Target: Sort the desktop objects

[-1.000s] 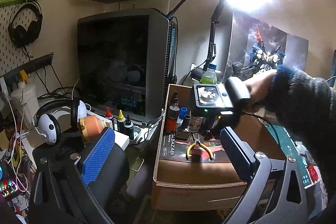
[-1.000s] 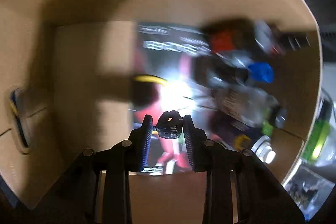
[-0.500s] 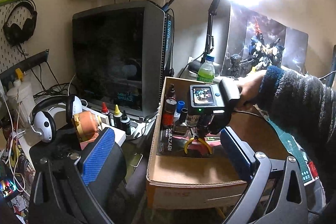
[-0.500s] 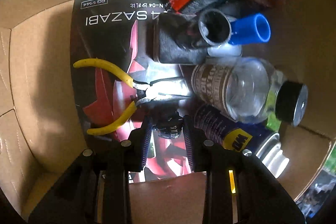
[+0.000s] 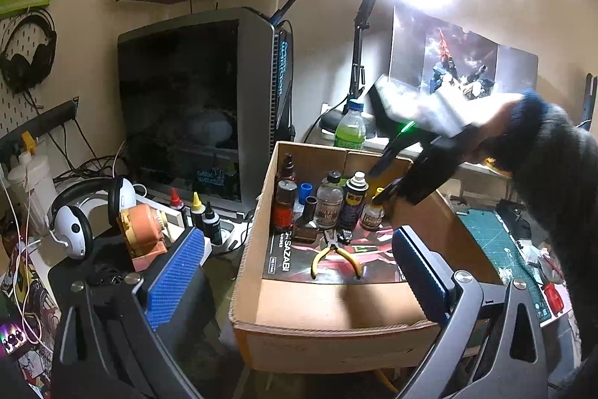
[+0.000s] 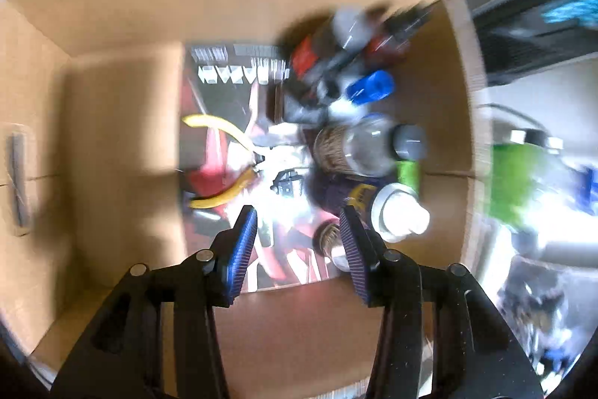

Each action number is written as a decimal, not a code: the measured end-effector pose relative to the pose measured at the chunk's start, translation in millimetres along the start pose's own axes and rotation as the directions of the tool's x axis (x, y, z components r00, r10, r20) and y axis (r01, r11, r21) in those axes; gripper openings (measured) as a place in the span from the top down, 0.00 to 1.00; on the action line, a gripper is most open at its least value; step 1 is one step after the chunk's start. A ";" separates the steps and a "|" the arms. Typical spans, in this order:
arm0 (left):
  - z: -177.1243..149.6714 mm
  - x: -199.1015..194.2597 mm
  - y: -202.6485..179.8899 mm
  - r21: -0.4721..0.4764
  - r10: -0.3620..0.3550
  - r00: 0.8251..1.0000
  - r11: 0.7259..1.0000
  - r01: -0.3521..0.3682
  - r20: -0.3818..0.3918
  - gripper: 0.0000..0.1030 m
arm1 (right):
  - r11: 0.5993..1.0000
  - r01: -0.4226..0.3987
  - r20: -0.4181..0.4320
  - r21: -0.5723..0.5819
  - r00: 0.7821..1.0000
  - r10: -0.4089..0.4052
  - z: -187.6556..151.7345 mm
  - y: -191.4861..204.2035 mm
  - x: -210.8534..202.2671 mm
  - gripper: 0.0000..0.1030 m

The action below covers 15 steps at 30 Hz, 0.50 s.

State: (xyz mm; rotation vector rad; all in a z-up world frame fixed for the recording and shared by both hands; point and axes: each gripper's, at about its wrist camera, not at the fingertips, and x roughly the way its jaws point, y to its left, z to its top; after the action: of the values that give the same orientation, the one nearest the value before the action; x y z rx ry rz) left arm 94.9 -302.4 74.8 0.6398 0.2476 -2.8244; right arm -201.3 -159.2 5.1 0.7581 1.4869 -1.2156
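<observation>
A cluttered hobby desk sits under a glaring lamp, with a dark computer tower (image 5: 198, 103) at the back and a white headset (image 5: 74, 223) off to the left. In the middle stands an open cardboard box (image 5: 336, 309). On the printed sheet (image 5: 284, 257) lining its floor lies a small black part (image 6: 286, 183), dark and blocky with pale markings, just beside the nose of the yellow-handled pliers (image 5: 334, 258) and in front of a row of bottles and a spray can (image 5: 353, 199).

Half a second ago that black part sat pinched between the right gripper's pads; now it rests on the sheet, clear of them. The right gripper (image 6: 299, 242) has risen above the box, its jaws opening with nothing between them, and its view is smeared with motion. The left gripper (image 5: 295, 272) hangs before the box, jaws spread wide and empty, much where it was.
</observation>
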 end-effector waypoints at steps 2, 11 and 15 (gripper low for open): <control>2.4 0.0 -6.2 0.002 0.009 1.000 1.000 -0.009 0.010 0.02 | 0.999 0.037 0.100 0.030 0.994 -0.040 14.4 13.5 -52.7 0.52; 13.6 5.0 -46.3 -0.007 0.097 0.993 0.995 -0.097 0.061 0.02 | 0.933 0.072 0.494 0.353 0.832 -0.251 41.1 116.4 -147.6 0.38; 15.6 10.2 -66.6 -0.007 0.083 0.994 0.997 -0.083 0.067 0.02 | 0.858 0.023 0.531 0.513 0.777 -0.338 -2.6 157.2 -148.6 0.27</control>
State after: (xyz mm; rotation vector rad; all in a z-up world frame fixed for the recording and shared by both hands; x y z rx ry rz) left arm 62.2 -243.8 91.6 0.5404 0.2100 -2.7589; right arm -18.4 -92.0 99.1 0.4552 0.7275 -1.8192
